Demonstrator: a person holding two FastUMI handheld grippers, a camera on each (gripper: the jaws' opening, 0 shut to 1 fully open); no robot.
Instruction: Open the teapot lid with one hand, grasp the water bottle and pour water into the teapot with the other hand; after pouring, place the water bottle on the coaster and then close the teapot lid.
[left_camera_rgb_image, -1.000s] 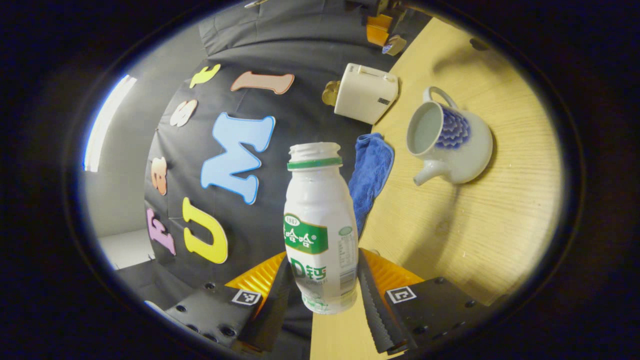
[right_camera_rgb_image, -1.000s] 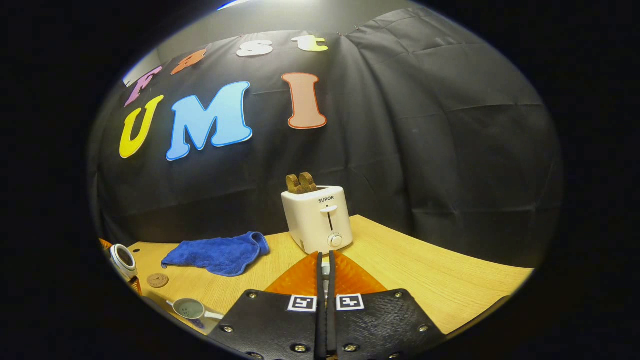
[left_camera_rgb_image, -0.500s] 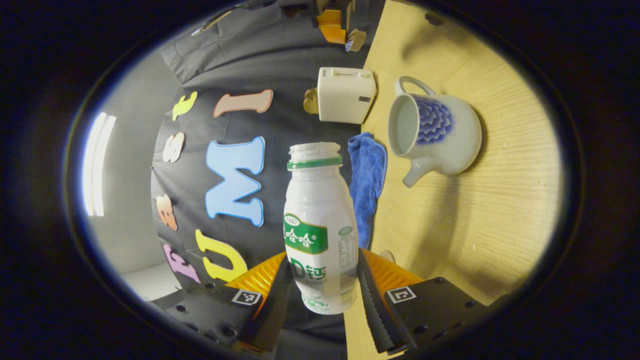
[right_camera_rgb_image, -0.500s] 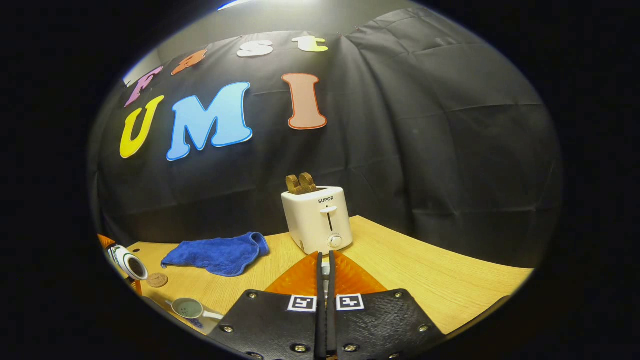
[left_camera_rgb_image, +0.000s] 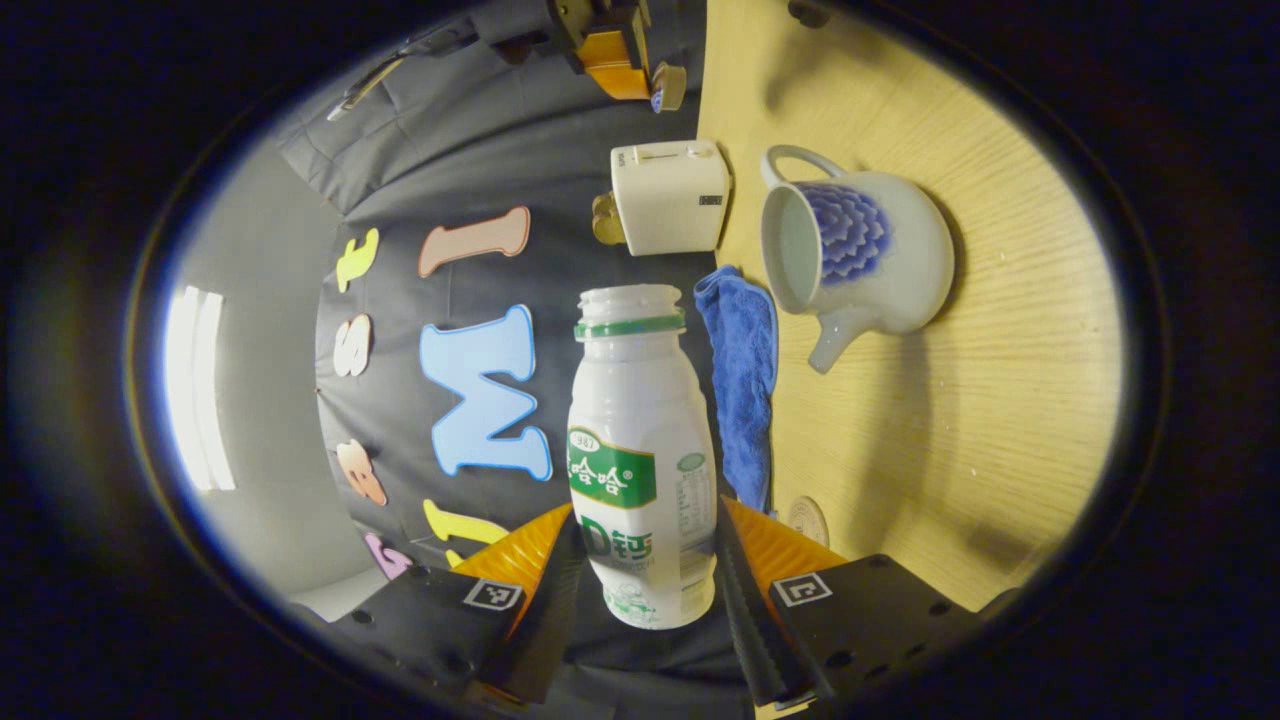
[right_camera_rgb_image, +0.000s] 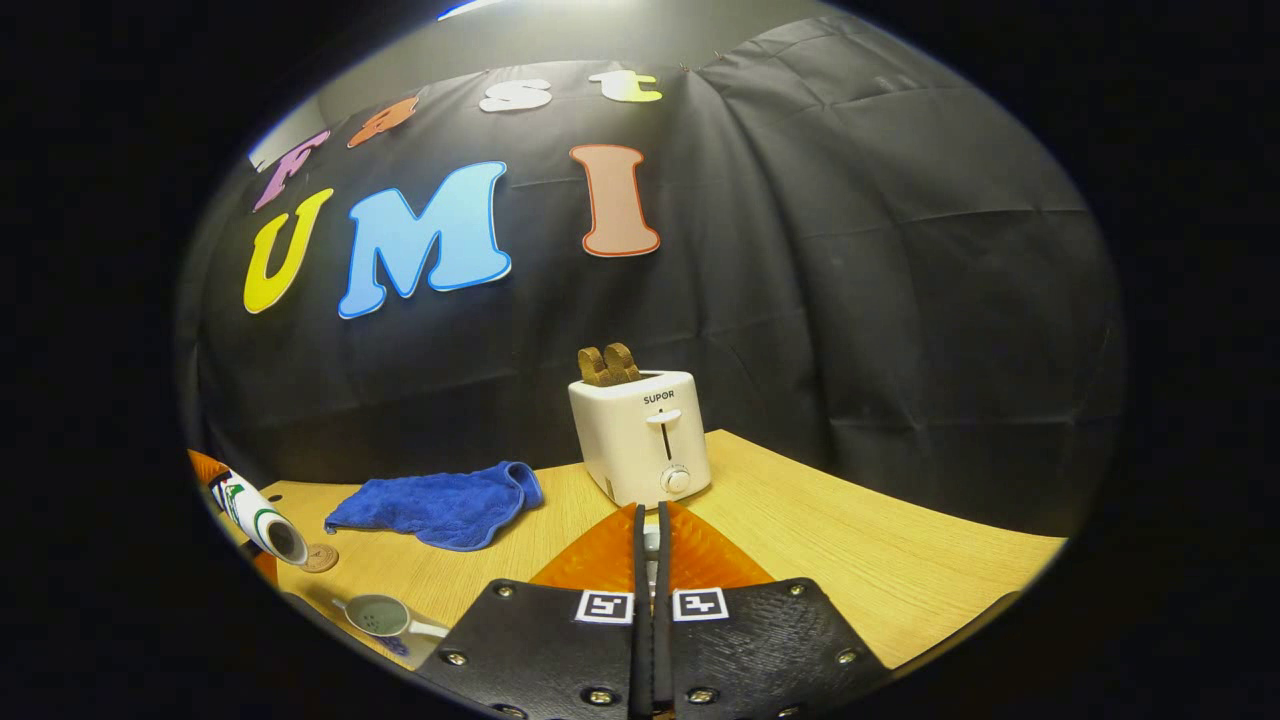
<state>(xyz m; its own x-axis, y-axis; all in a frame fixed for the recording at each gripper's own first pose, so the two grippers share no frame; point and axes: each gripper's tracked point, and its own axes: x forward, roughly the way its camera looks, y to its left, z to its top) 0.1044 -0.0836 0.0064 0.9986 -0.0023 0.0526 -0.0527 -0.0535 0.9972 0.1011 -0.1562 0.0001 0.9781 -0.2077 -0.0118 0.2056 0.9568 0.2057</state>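
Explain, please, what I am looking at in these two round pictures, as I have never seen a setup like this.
There is no robot here: a person holds a two-finger gripper in each hand, and a fisheye camera rides on each. The left gripper view looks along the left gripper, whose jaws clamp an open white bottle. That gripper is turned sideways, so the wooden table looks upright. On it stand a lidless teapot and a toaster, with a blue cloth and a round coaster. The right gripper view looks along the right gripper, whose jaws are nearly closed, apparently pinching the teapot's lid.
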